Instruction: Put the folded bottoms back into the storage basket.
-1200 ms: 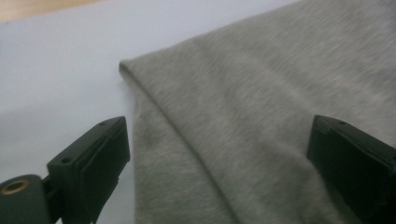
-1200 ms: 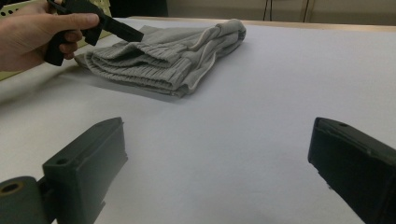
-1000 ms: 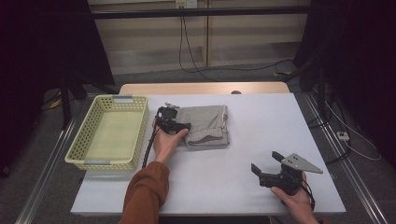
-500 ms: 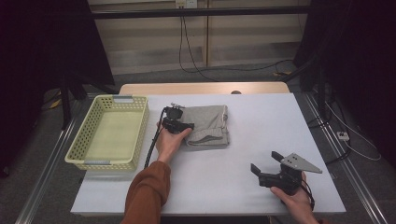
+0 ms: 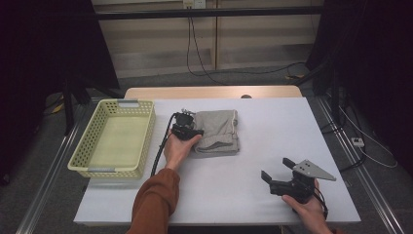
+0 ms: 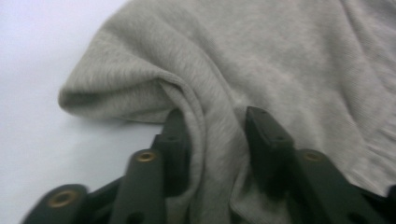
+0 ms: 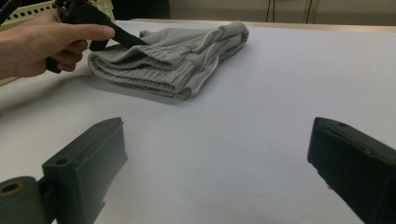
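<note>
Now grey cloth [image 6: 219,154] bunches between left gripper [image 6: 217,135] jaws.

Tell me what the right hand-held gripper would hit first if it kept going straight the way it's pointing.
Probably the folded grey garment. The right hand-held gripper has open jaws over bare white table, and the garment lies ahead, slightly left of centre. Depth is hard to judge, so it might pass just beside it.

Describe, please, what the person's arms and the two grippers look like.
The left gripper is black, with a black cable trailing along the forearm, which wears a rust-brown sleeve. The right gripper is black too, topped by a grey three-cornered plate, its jaws ending in blocky black pads. The left gripper view shows brass-coloured rivets.
</note>
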A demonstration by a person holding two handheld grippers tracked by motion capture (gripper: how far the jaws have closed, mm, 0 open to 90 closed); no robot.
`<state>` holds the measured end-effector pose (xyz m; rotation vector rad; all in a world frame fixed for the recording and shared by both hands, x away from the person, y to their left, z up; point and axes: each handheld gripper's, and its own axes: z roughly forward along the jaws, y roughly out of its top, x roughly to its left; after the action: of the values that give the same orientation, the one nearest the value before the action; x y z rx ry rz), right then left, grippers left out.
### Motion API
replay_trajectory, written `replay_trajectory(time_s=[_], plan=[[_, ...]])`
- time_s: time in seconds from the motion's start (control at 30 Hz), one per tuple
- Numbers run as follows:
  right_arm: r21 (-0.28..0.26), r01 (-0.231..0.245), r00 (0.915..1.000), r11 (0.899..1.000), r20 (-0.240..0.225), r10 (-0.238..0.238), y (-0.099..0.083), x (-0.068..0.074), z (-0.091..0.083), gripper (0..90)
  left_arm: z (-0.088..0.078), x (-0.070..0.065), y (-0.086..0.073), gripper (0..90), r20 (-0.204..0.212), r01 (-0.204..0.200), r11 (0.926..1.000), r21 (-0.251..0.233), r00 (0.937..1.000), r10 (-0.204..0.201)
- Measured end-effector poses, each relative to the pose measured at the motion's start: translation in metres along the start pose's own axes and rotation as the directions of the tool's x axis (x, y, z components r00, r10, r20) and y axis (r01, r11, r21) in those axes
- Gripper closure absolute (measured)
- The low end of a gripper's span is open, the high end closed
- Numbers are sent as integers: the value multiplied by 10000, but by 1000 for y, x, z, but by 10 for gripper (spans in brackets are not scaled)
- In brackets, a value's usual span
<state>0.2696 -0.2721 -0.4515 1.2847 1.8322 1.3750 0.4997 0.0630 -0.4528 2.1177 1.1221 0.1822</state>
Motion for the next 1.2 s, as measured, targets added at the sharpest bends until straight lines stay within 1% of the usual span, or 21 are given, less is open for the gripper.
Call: replay_trajectory(time_s=[0.03,0.1,0.17,0.27,0.3,0.37,0.43,0.5,0.53,0.6,0.7,0.8,0.9,0.97,1.03,1.2], plan=[[19,38,10000,10000,-23,-38,0,1,0,44,-1,1,-1,700,190,24,10000,73,9998,-25],[57,72,9999,10000,-93,-71,0,2,1,42,-1,0,-2,730,178,189,9998,-42,9997,-188],[54,92,9999,9999,-106,-91,0,3,2,42,-1,-1,-3,742,111,217,9997,-143,9997,-215],[40,-5,10000,10000,-52,5,0,1,1,41,-1,-2,-3,743,50,223,9995,-211,9997,-222],[22,-44,10000,10000,-30,44,0,0,1,41,-1,-1,-4,741,158,226,9995,-199,9996,-223],[20,-65,10000,10000,-33,65,0,0,1,42,-1,1,-5,739,248,365,9988,-328,9991,-357],[12,-41,10000,10000,-60,41,0,0,1,42,-2,2,-5,748,320,517,9980,-355,9982,-505],[11,-39,10000,10000,-70,39,0,0,1,42,-3,2,-5,752,321,620,9970,-463,9977,-605],[12,-40,10000,10000,-61,40,0,0,1,42,-4,3,-5,755,379,676,9960,-591,9971,-655],[12,-55,10000,10000,-49,55,0,0,1,41,-7,6,-5,755,782,999,9920,-773,9925,-939],[24,-59,10000,10000,-19,59,0,-1,1,41,-12,7,-4,755,814,1110,9896,-917,9913,-1037],[20,-75,10000,10000,-8,75,0,-1,1,42,-16,5,-1,757,734,952,9899,-1055,9934,-877],[22,-52,10000,10000,-6,52,0,-1,1,42,-21,2,1,757,714,673,9898,-1257,9957,-586],[7,-63,10000,10000,-1,63,0,-1,1,41,-24,1,2,757,765,717,9865,-1474,9952,-609],[28,-88,10000,10000,5,88,0,-2,1,42,-26,1,3,758,866,862,9828,-1631,9936,-728],[21,-93,10000,10000,31,93,0,-2,1,42,-32,-2,5,759,828,697,9813,-1793,9950,-555]])
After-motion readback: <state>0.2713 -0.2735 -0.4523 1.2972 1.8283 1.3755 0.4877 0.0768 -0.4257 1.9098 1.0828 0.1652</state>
